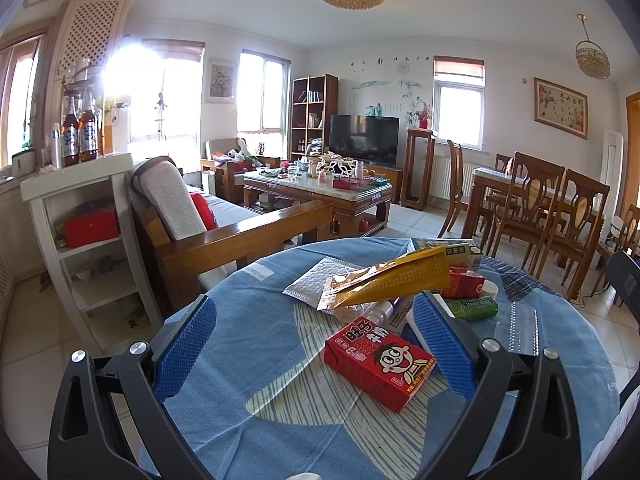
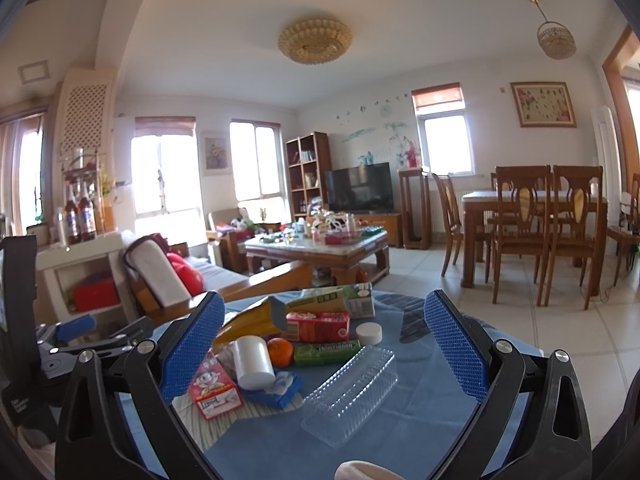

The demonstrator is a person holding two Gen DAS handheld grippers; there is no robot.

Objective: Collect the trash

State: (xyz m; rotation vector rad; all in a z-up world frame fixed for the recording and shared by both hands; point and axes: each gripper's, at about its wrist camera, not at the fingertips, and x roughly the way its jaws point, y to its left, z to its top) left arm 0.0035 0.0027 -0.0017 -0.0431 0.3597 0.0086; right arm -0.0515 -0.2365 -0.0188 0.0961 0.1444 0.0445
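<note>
Right now both grippers hang over the blue tablecloth (image 1: pixel 248 344) with their blue-padded fingers spread wide and nothing between the pads.

On the left gripper (image 1: pixel 316 320), the red milk carton (image 1: pixel 378 364) with the cartoon face lies flat between the 2 fingers, closer to the right-hand finger (image 1: pixel 440 344) and apart from the left-hand one. Just past the fingertips lies a yellow foil pouch (image 1: pixel 394 278), propped over a silver bubble mailer (image 1: pixel 316 284) and a clear plastic bottle (image 1: pixel 372 312). Farther right sit a red juice box (image 1: pixel 464 284) and a green gum pack (image 1: pixel 474 307).

On the right gripper (image 2: pixel 324 318), a clear plastic tray (image 2: pixel 350 392) lies between the fingers, toward the middle and touching neither. The left-hand finger (image 2: pixel 192 348) stands in front of the same red carton (image 2: pixel 214 390), and whether they touch I cannot tell. Beside it lies a white cylinder (image 2: pixel 252 360) on its side over a blue packet (image 2: pixel 280 390), with an orange (image 2: pixel 280 351) behind. Beyond the fingertips are the gum pack, a white cap (image 2: pixel 369 334), the red juice box and a green-and-white carton (image 2: pixel 340 300).
</note>
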